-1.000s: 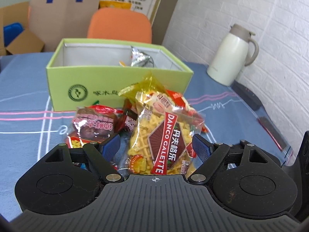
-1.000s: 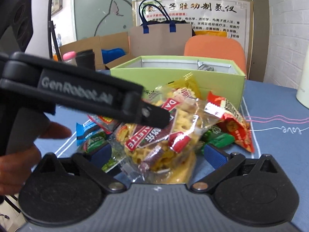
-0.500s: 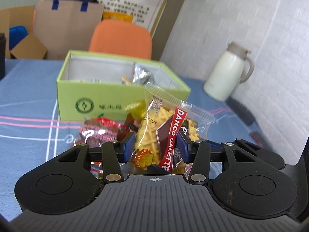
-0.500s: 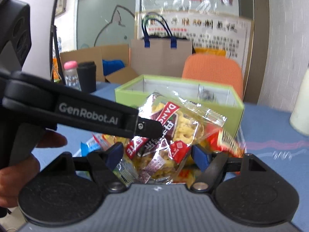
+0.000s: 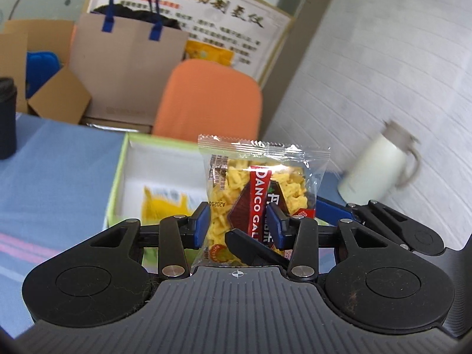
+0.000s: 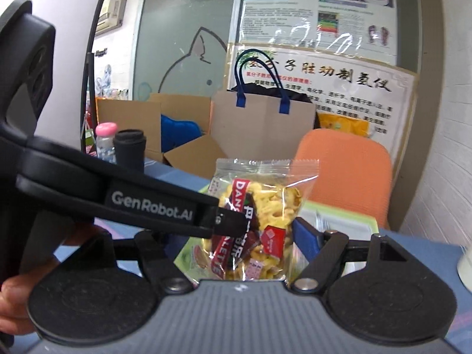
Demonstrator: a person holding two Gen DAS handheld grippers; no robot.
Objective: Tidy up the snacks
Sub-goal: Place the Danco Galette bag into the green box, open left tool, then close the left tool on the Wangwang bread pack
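While the snack bag (image 5: 259, 194) hangs upright above the near edge of the green box (image 5: 118, 177), pinched low by the left gripper (image 5: 240, 224), carry it over the box's middle before letting go. The right gripper (image 6: 236, 236) sits just beside the bag, jaws spread wide and empty.

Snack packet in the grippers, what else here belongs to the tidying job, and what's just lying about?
Part of the job:
- snack packet, clamped by the left gripper
- green box behind it, yellow packet inside
- right gripper, open around the same packet

Just lying about:
- white jug
- orange chair
- paper bag
- black cup
- cardboard boxes
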